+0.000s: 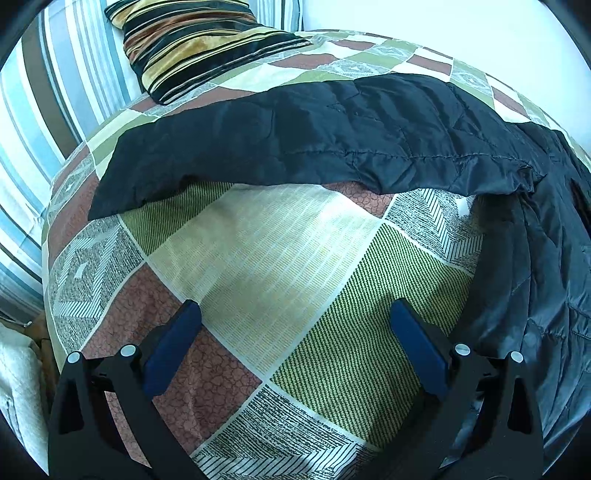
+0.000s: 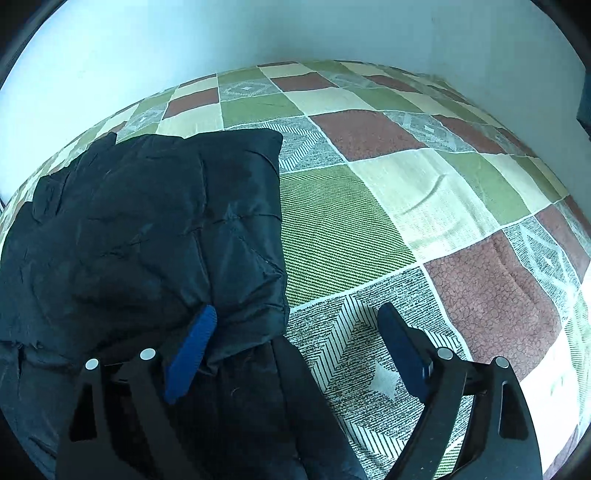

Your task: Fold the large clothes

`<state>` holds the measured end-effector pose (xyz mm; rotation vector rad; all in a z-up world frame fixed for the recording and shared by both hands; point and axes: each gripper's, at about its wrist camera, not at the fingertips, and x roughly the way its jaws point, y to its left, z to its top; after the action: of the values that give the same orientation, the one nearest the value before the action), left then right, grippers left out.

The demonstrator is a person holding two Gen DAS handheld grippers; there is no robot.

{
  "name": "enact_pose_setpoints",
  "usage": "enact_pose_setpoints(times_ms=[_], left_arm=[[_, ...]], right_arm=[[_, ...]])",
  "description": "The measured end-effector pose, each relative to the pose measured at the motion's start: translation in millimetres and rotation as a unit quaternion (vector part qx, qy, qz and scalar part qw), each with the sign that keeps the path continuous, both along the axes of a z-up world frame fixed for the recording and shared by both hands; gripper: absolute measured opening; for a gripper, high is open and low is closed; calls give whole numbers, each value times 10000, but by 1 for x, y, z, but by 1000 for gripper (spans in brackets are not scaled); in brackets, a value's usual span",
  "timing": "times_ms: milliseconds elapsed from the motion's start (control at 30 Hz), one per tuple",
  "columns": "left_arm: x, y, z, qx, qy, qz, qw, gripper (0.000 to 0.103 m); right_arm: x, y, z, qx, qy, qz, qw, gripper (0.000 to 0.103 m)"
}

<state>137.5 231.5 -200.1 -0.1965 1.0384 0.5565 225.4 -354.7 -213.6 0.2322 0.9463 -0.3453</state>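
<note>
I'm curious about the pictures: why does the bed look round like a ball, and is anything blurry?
Left wrist view: the fisheye lens bends the patchwork bedspread into a dome; the black jacket stays fairly sharp, with dark corners around the picture. Right wrist view: same bulge, the wall looks bluish, and the bedspread's right edge is washed out by glare.

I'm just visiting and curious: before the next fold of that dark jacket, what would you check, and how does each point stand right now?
1. Right gripper open, clamping nothing: ok; the jacket lies under its left finger, not pinched.
2. Left gripper open and empty: ok, only bedspread beneath it.
3. Jacket sleeve laid out flat across the bed: ok.
4. Jacket body smooth: not ok, creased near the right gripper.
5. Free bed space beside the jacket: ok.
6. Striped pillow apart from the sleeve: ok.
</note>
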Motion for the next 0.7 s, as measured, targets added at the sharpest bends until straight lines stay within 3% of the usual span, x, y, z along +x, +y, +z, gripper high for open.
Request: enact_pose_setpoints(times_ms=[100,200,467,567,600,700], left_arm=[[-7,1,8,-76,-81,-149,9998,101],[-21,11,21,-230,-438,-214,9985,101],[-44,95,41,-913,-1062,400,9893,101],[-47,125,39,-1206,-1305,505,9828,93],[-48,138,36,-1465,-1463,532,9769,88],[-48,166,24,-2017,-1693,755,9618,88]], right_arm=[[1,-1,-1,36,-4,-20,10000,89],[-1,1,-1,-24,-10,-33,10000,91],[-1,1,0,-81,-14,-66,9999,93],[-1,1,0,-108,-12,-77,9999,93],[-1,2,0,-116,-12,-79,9999,93],[-1,2,0,-131,-10,-85,9999,94]])
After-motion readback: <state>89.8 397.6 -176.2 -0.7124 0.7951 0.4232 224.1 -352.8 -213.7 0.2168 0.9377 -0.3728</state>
